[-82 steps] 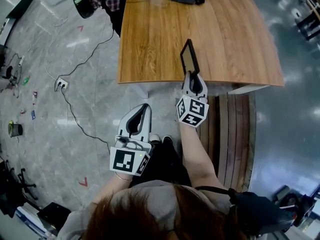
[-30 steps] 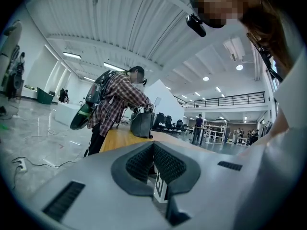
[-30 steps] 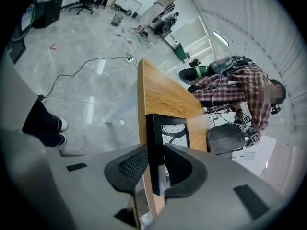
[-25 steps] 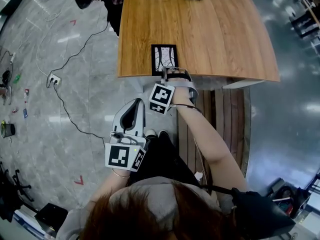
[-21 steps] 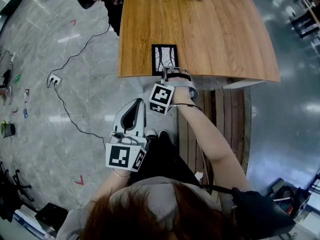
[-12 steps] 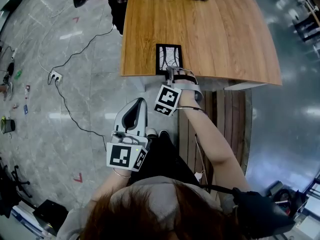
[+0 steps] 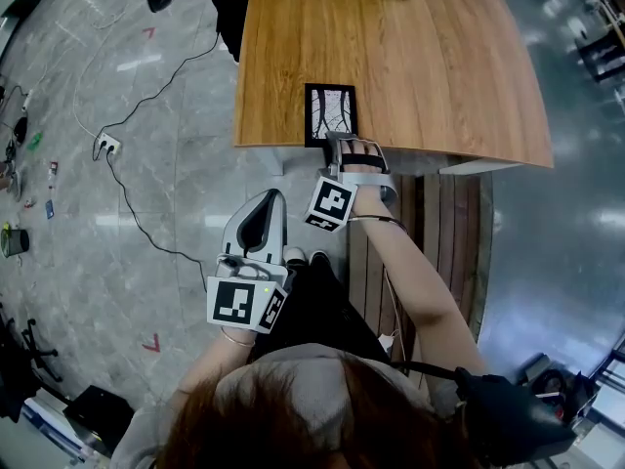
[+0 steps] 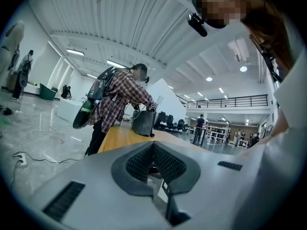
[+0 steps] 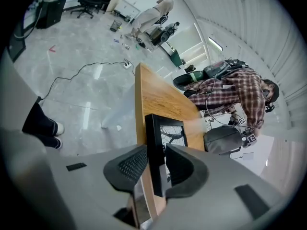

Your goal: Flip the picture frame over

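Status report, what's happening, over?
Left gripper shut, empty. Right gripper: jaws just opening, black picture frame between. Frame flat, picture up, on wooden table. Nothing obstructing.

The left tongs are pale grey plastic with black ribbed pads and slotted vents. Behind the jaws sits a white cube printed with black square markers. Behind that come a thin bracelet, a grey short-sleeved top, black trousers and white shoes.
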Demonstrator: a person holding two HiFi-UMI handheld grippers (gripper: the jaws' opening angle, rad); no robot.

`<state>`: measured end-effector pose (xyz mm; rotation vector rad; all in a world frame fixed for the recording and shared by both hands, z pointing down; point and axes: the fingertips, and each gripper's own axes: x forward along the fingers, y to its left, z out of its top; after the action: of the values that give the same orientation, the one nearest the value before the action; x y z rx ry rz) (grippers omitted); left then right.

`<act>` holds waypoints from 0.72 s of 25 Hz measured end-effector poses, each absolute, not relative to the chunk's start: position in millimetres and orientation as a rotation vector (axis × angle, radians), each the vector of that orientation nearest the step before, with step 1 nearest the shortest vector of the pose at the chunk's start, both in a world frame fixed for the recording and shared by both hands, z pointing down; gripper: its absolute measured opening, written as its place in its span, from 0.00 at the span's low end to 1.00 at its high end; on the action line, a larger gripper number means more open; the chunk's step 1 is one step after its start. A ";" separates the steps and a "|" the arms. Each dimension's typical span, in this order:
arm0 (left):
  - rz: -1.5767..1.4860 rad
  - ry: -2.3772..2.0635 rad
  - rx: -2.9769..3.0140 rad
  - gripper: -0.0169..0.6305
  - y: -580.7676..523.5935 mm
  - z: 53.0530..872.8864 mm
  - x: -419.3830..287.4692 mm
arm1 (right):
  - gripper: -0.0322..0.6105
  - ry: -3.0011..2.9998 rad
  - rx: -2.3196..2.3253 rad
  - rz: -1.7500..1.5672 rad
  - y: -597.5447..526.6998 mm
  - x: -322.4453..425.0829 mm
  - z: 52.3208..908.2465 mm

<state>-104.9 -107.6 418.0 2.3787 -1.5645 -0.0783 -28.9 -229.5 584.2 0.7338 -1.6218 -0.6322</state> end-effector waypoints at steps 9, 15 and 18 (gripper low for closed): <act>-0.080 -1.567 2.368 0.04 -108.2 418.1 -106.5 | 0.30 -1.666 0.707 -0.548 -222.7 -31.6 591.2; -0.072 -1.568 2.366 0.04 -107.5 420.0 -104.1 | 0.30 -1.715 0.736 -0.511 -215.1 -28.0 593.6; -0.071 -1.579 2.366 0.04 -106.9 419.1 -105.1 | 0.30 -1.808 0.816 -0.435 -203.4 -25.0 583.6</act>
<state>-105.1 -106.9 419.1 2.3656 -1.5787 -0.0706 -25.0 -203.4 583.6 0.8156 -1.8080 -0.4350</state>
